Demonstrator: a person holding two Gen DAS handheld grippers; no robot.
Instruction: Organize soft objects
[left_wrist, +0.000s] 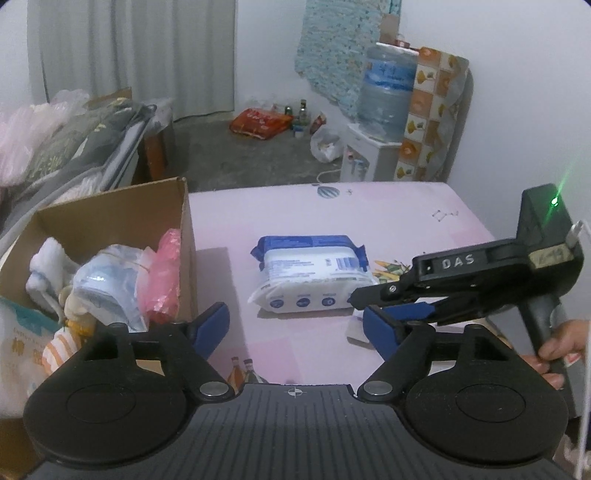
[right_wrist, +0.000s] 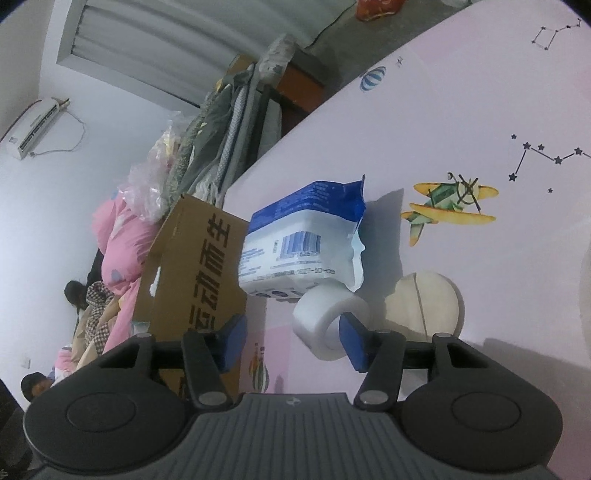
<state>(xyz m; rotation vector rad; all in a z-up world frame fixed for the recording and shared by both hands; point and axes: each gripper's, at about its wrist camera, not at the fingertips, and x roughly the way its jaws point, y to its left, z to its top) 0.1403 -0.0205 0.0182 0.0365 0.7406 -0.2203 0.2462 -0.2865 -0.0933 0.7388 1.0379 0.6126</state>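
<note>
A blue and white wipes pack (left_wrist: 310, 273) lies in the middle of the pink table (left_wrist: 424, 221). A cardboard box (left_wrist: 122, 210) at the left holds towels, plastic-wrapped packs and a pink bag. My left gripper (left_wrist: 295, 325) is open and empty, hovering near the table's front edge beside the box. My right gripper (left_wrist: 360, 301) reaches in from the right, its tip close to the pack's right end. In the right wrist view my right gripper (right_wrist: 291, 339) is open; a white roll (right_wrist: 325, 317) lies by its right finger, with the pack (right_wrist: 303, 240) and the box (right_wrist: 192, 273) beyond.
A round cream pad (right_wrist: 424, 302) lies on the table right of the roll. Bedding and pillows (left_wrist: 66, 140) pile up behind the box. A water dispenser with a bottle (left_wrist: 384, 99) stands beyond the table's far edge. Bags and bottles (left_wrist: 262, 122) sit on the floor.
</note>
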